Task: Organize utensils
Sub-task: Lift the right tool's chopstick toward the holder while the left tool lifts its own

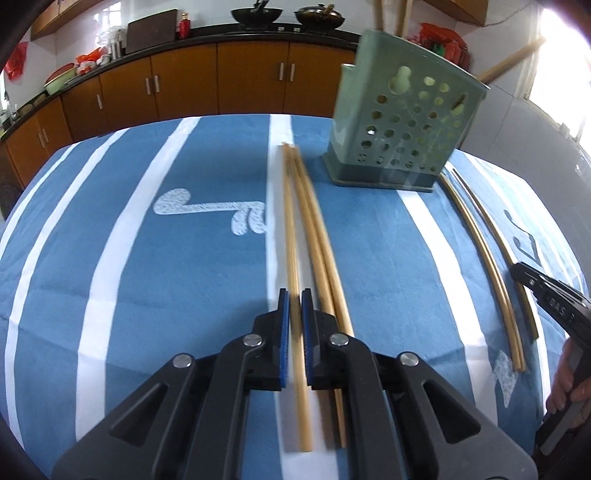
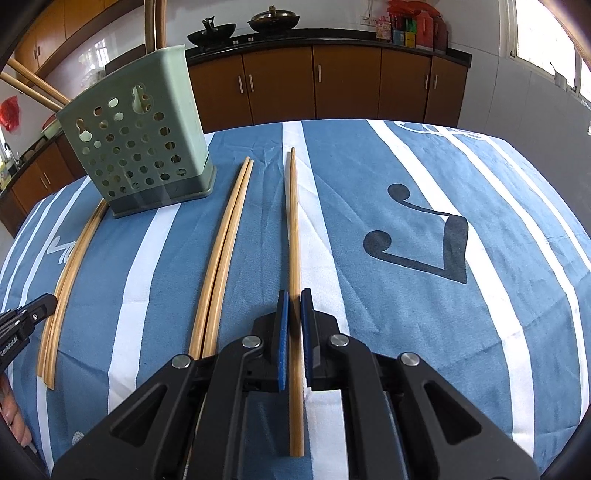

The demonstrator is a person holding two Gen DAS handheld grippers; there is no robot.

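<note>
In the left wrist view my left gripper (image 1: 294, 295) is shut on a wooden chopstick (image 1: 290, 221) that lies lengthwise on the blue striped tablecloth (image 1: 147, 277). Two more chopsticks (image 1: 317, 236) lie touching it on its right. In the right wrist view my right gripper (image 2: 294, 295) is shut on a single chopstick (image 2: 293, 221) on a white stripe. A pair of chopsticks (image 2: 229, 251) lies to its left. The green perforated holder (image 1: 402, 129) (image 2: 136, 147) stands upright at the far side, and chopsticks (image 2: 33, 88) stick out of its top.
The right gripper's tip (image 1: 524, 273) shows at the right edge of the left wrist view, beside a curved-looking pair of chopsticks (image 1: 491, 266). The left gripper's tip (image 2: 44, 302) shows at the left edge of the right wrist view. Brown kitchen cabinets (image 2: 332, 85) and woks (image 1: 255, 14) stand behind the table.
</note>
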